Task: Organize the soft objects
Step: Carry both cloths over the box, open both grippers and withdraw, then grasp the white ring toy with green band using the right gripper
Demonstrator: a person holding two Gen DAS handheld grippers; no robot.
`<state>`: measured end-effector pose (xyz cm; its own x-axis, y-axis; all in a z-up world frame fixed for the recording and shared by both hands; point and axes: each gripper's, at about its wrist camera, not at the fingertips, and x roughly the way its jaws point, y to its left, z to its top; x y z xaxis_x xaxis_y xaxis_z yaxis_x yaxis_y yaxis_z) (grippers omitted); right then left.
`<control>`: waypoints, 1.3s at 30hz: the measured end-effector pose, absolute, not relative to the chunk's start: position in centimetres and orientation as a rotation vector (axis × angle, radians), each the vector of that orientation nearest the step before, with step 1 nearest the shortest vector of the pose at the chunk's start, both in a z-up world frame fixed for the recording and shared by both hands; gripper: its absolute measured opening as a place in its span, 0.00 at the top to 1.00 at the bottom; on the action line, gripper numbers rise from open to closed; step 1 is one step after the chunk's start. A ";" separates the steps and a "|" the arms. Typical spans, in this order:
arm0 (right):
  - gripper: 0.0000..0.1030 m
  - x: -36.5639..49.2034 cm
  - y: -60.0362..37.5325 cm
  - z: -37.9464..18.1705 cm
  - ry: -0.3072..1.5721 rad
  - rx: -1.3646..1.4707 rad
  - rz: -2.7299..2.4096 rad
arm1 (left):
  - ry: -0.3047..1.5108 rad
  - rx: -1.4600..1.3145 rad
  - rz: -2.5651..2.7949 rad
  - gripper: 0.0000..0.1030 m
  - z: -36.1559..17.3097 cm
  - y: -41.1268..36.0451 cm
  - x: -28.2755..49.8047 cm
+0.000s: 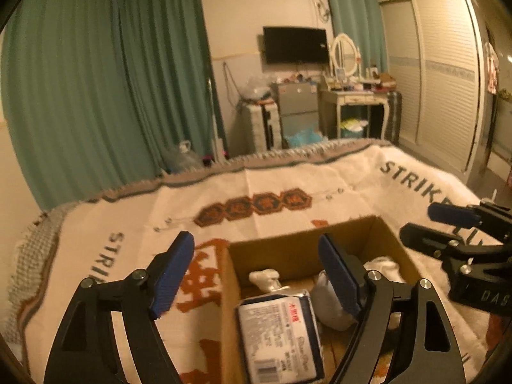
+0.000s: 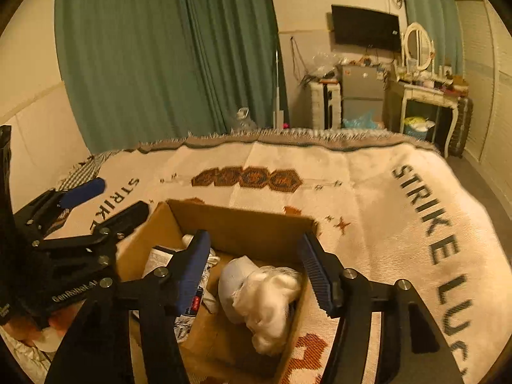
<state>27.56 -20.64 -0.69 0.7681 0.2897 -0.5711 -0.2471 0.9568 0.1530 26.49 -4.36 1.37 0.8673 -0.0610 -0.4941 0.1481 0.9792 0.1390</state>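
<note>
Nearest the lens in the left wrist view, the left gripper [image 1: 256, 275] stands spread with nothing between its blue pads, hanging over the left wall of the cardboard box [image 1: 228, 313] at lower centre; in the right wrist view the right gripper [image 2: 252, 272] is likewise spread and empty, poised above the box's open top. Both sets of jaws are clear of the contents, so the likeliest trouble from here is a finger catching the thin box wall and dragging or tipping the box across the woven blanket [image 1: 288, 176] — the cloth is soft and gives no firm footing, I judge. The two tools also sit close together at the frame edges, and a careless swing could knock one against the other. Inside the box, toward the lower centre of the left view, lies a wrapped tissue pack [image 1: 281, 336] with a printed label, flat on the bottom; to its right a pale grey soft bundle [image 1: 329, 307], and in the right view a fluffy white wad [image 2: 272, 300] rests against it, leaning on the box's right wall. A small white crumpled piece [image 1: 265, 280] sits at the far inner wall. The loose white wad rides high — it could spill over if the box is jolted. Beyond the bed, in the upper half, hang green curtains [image 1: 112, 80].
</note>
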 end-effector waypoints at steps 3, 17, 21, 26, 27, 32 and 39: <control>0.39 25.1 -20.6 2.4 0.585 0.037 0.277 | 0.444 0.170 -0.085 0.21 4.3 -3.5 23.4; 0.07 9.3 -18.8 10.9 0.514 -0.175 0.310 | 0.323 0.112 -0.037 0.11 10.6 0.4 9.4; 0.07 7.2 -18.3 8.1 0.555 -0.199 0.315 | 0.395 0.098 -0.017 0.11 7.6 0.4 8.5; 0.07 6.8 -17.5 1.5 0.664 -0.192 0.326 | 0.502 0.101 -0.021 0.12 1.3 -0.7 8.6; 0.07 7.0 -17.3 -0.1 0.695 -0.178 0.329 | 0.523 0.095 -0.029 0.12 0.4 -1.0 8.3; 0.07 8.9 -16.5 -7.1 0.819 -0.178 0.297 | 0.628 0.106 -0.066 0.12 -5.6 -2.6 8.9; 0.27 11.4 -16.8 -13.5 0.957 -0.103 0.300 | 0.752 0.072 -0.060 0.12 -10.7 -2.1 9.5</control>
